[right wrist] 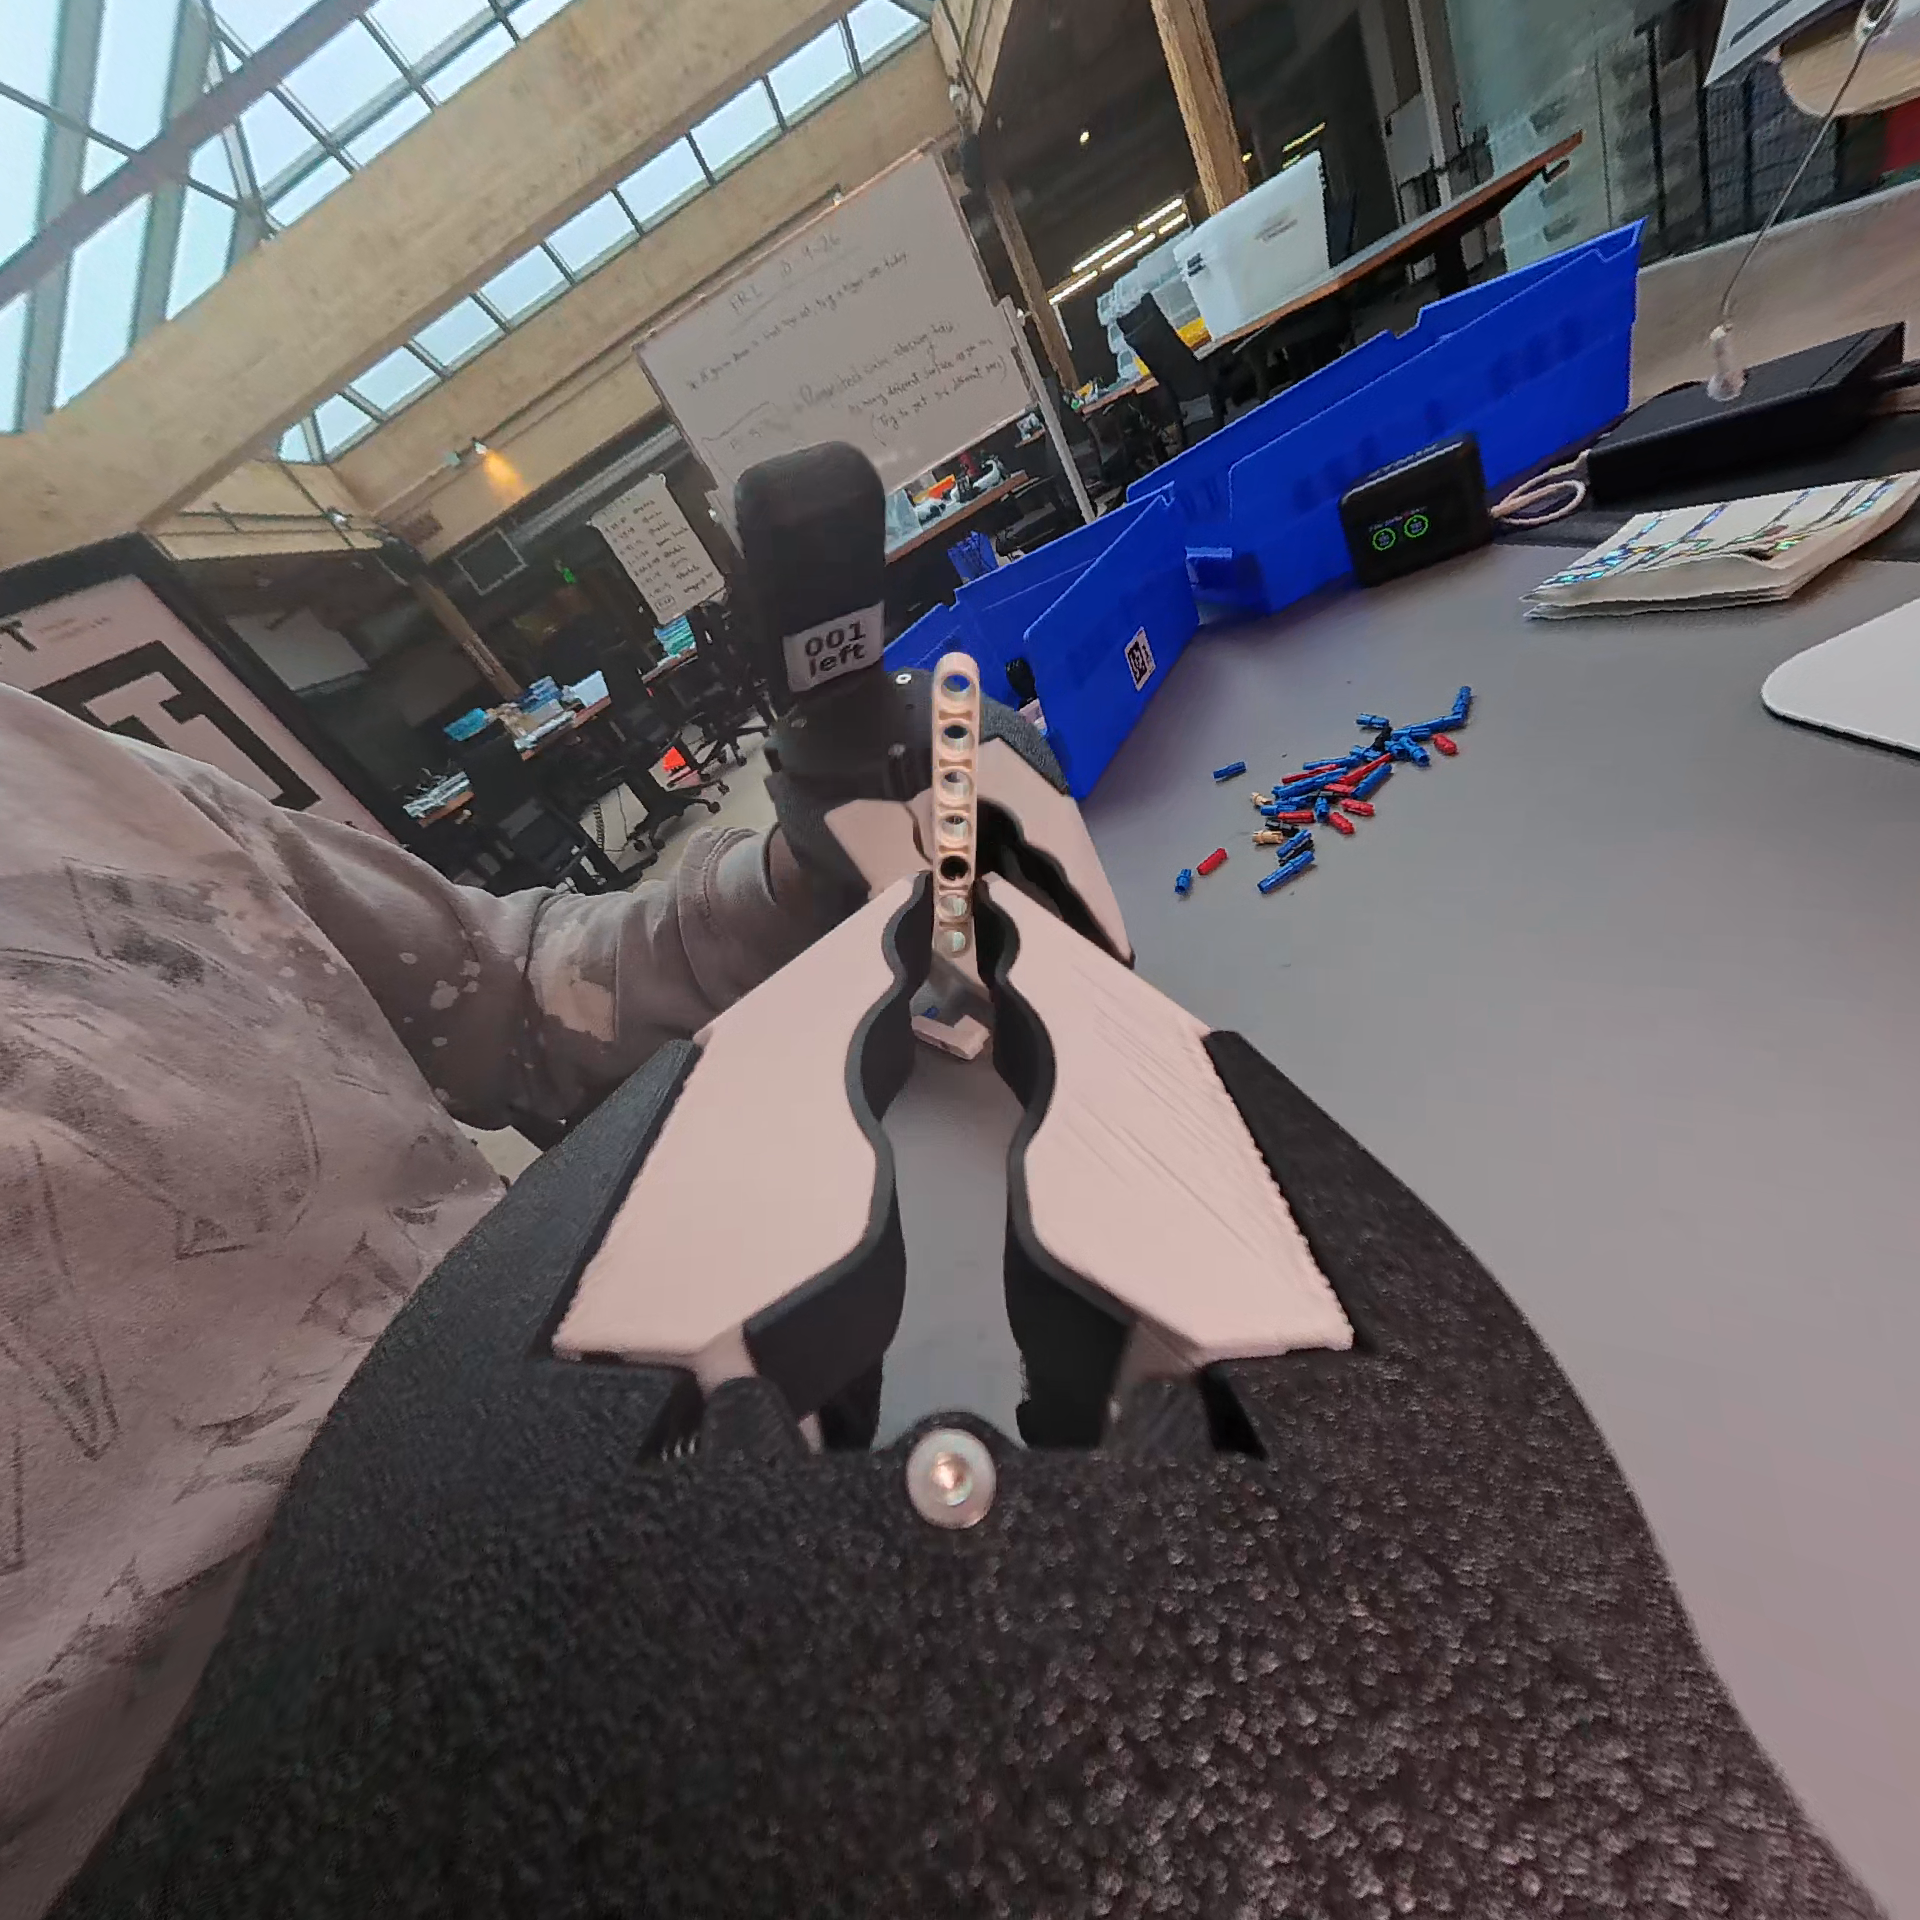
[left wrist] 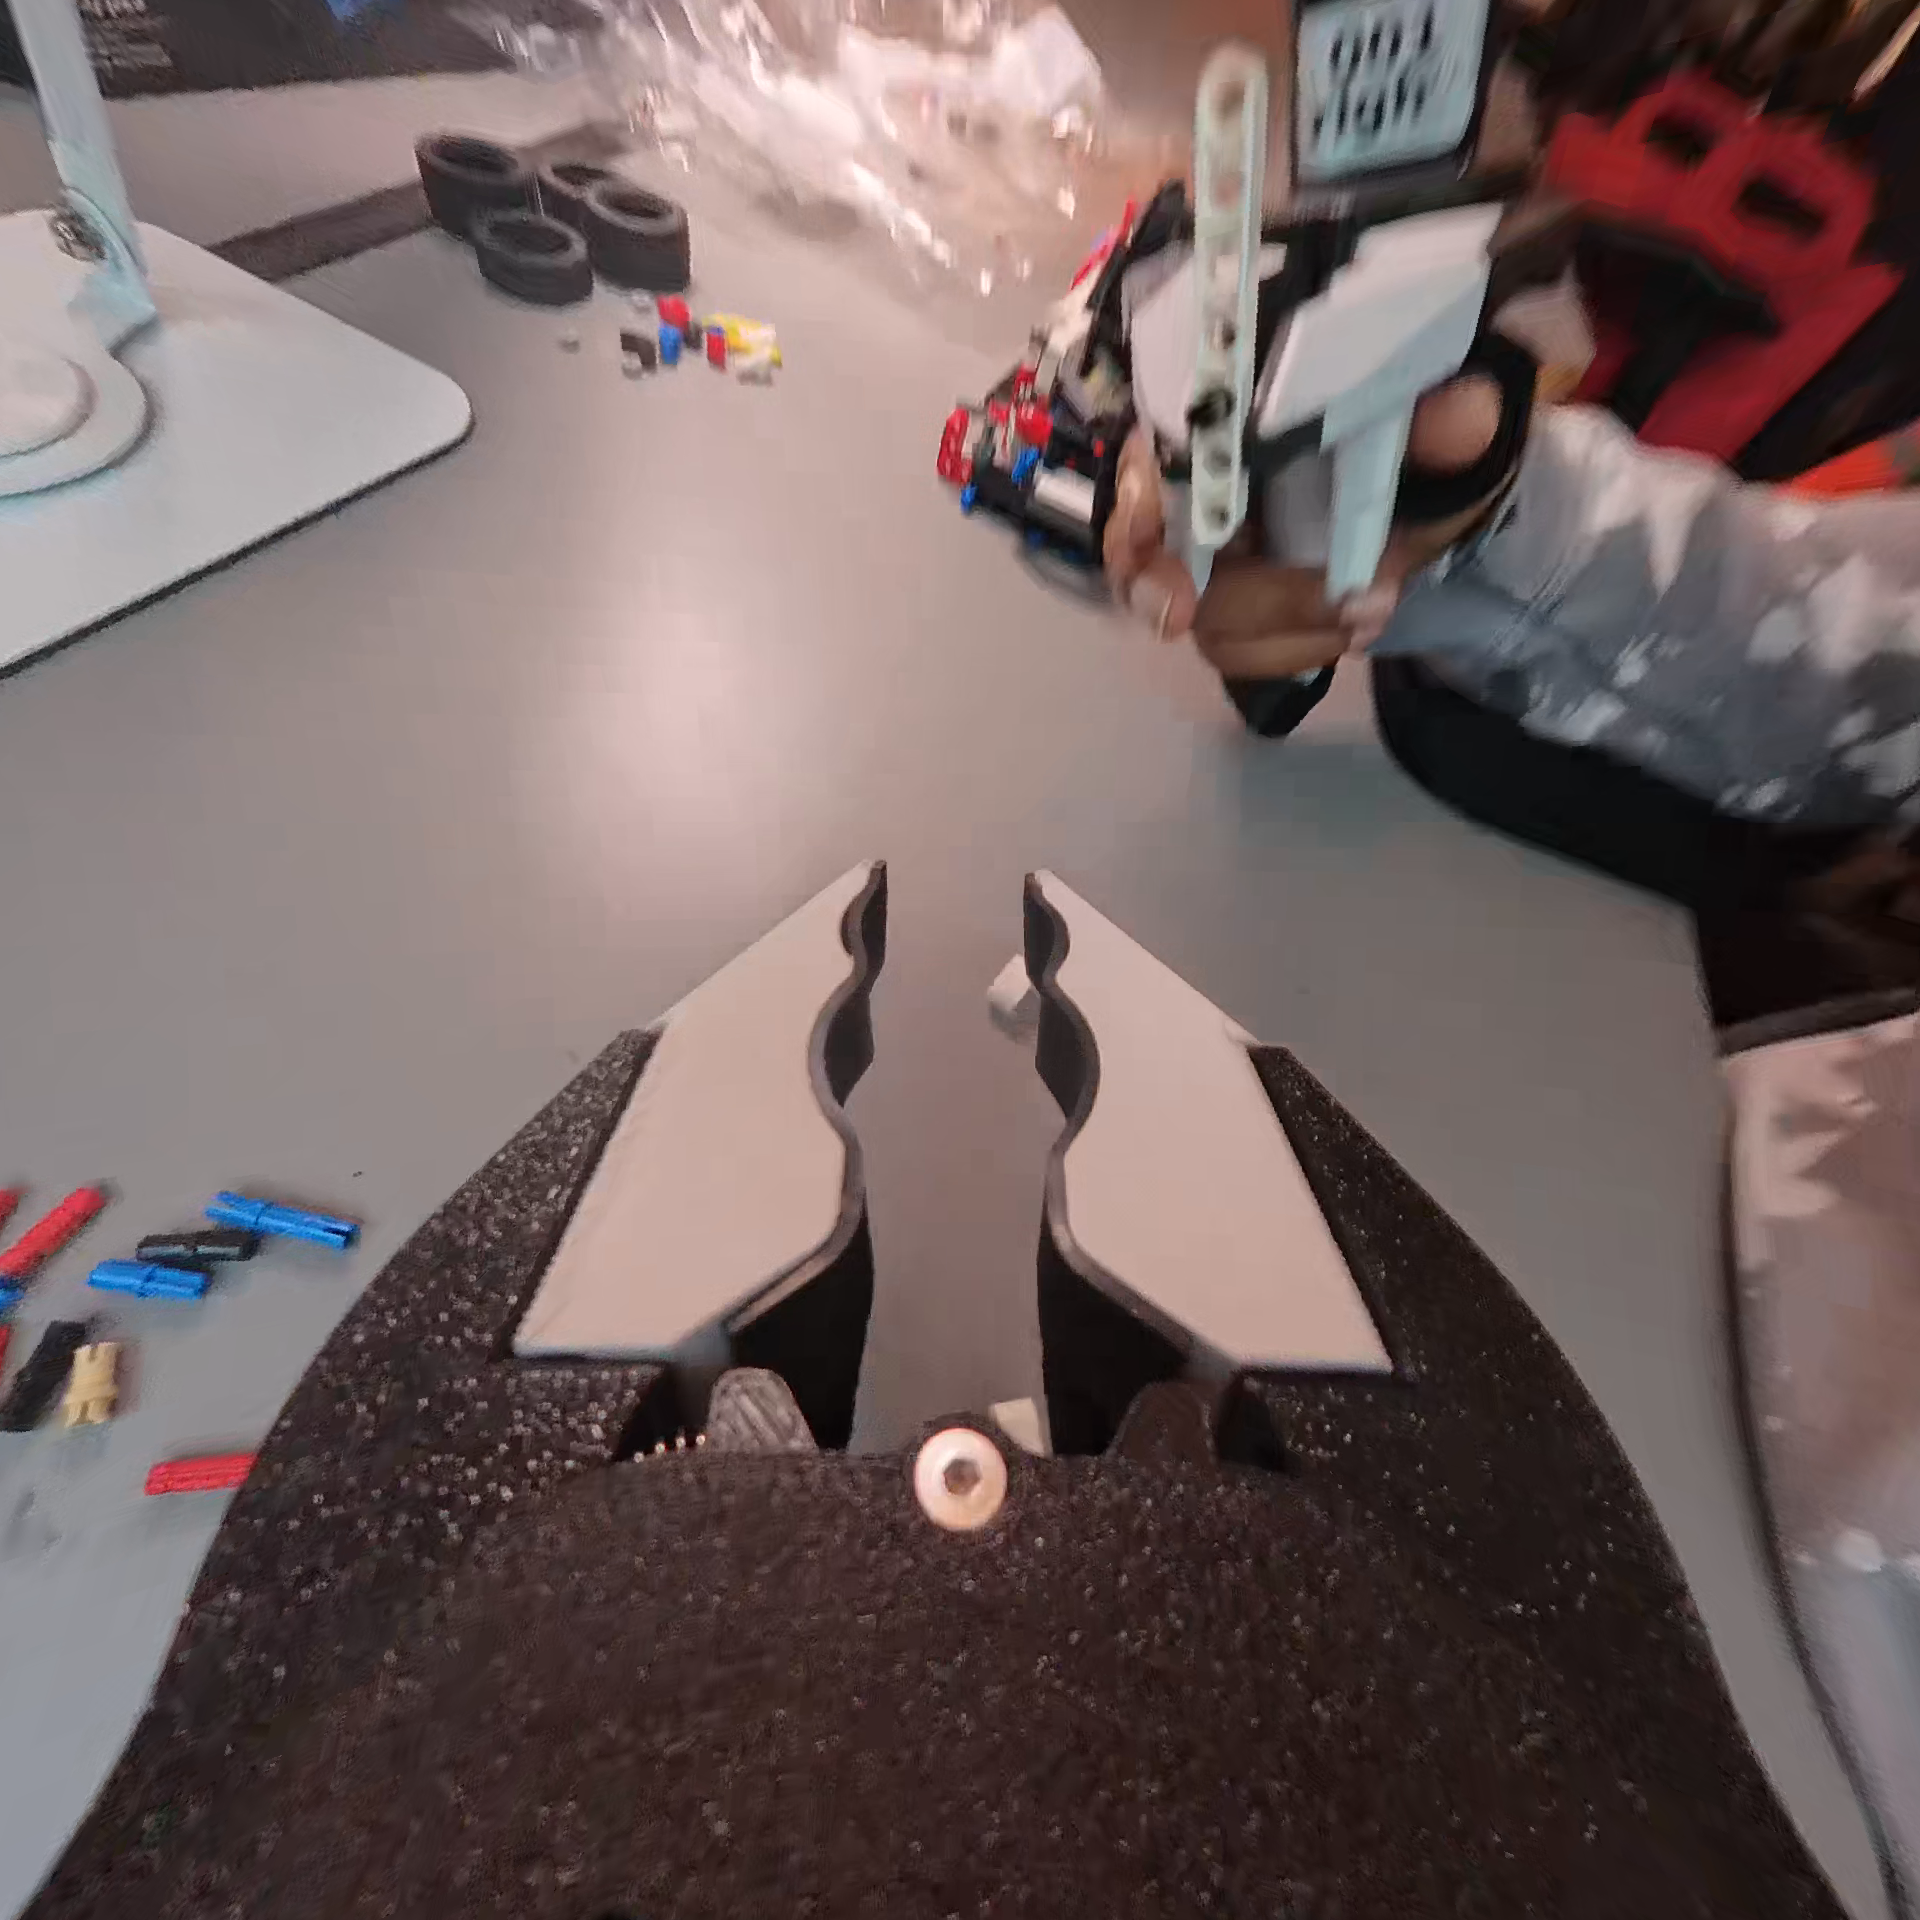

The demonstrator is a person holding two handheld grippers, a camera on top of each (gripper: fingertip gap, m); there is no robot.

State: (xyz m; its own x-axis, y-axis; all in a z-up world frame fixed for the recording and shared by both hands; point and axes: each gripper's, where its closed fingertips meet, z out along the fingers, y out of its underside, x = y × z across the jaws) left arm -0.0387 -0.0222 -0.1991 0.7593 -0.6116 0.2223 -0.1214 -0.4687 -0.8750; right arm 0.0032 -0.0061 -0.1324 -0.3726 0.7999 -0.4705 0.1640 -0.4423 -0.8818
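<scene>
My right gripper [right wrist: 954, 904] is shut on a pale beam [right wrist: 954, 769] with a row of holes and holds it upright, raised off the grey table [right wrist: 1507, 1091]. In the left wrist view this gripper [left wrist: 1221, 416] and the beam [left wrist: 1228, 208] are at the upper right, held by a hand in a pale sleeve. My left gripper [left wrist: 956, 883] is open and empty, low over the table [left wrist: 623, 779]. A small white piece [left wrist: 1008, 1000] lies on the table by its right finger; it also shows in the right wrist view [right wrist: 951, 1034]. The left gripper's black handle [right wrist: 810, 561] stands behind the beam.
A partly built toy vehicle [left wrist: 1039, 447] sits behind the right gripper. Several black tyres [left wrist: 561, 223], small loose pieces [left wrist: 707, 338] and clear bags [left wrist: 883, 125] lie farther back. Blue and red pins [left wrist: 177, 1257] lie at the left. A monitor base [left wrist: 229, 416], blue bins [right wrist: 1351, 468] and a booklet [right wrist: 1704, 551] stand around.
</scene>
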